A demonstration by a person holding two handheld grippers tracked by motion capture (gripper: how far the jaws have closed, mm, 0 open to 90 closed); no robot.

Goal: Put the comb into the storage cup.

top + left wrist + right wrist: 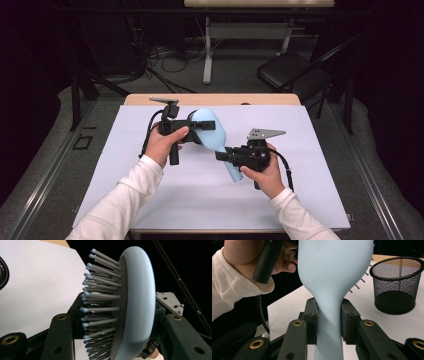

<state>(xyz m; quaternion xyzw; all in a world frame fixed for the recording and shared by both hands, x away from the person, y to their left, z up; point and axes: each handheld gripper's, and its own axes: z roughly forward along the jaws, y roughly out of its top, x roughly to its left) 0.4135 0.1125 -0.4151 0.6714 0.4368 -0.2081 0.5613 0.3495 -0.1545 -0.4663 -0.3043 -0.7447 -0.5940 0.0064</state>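
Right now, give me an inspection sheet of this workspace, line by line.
Surface: white sheet over a wooden table.
Job's things: pale blue hairbrush, held above the sheet; bristles side-on in the left gripper view.
Clutter: black mesh cup on the sheet.
Grippers: left hand-held gripper around the brush head; right hand-held gripper shut on the handle.
Cables: one trailing from each gripper; more on the floor behind.
Surroundings: dark room, folding chair, second table.
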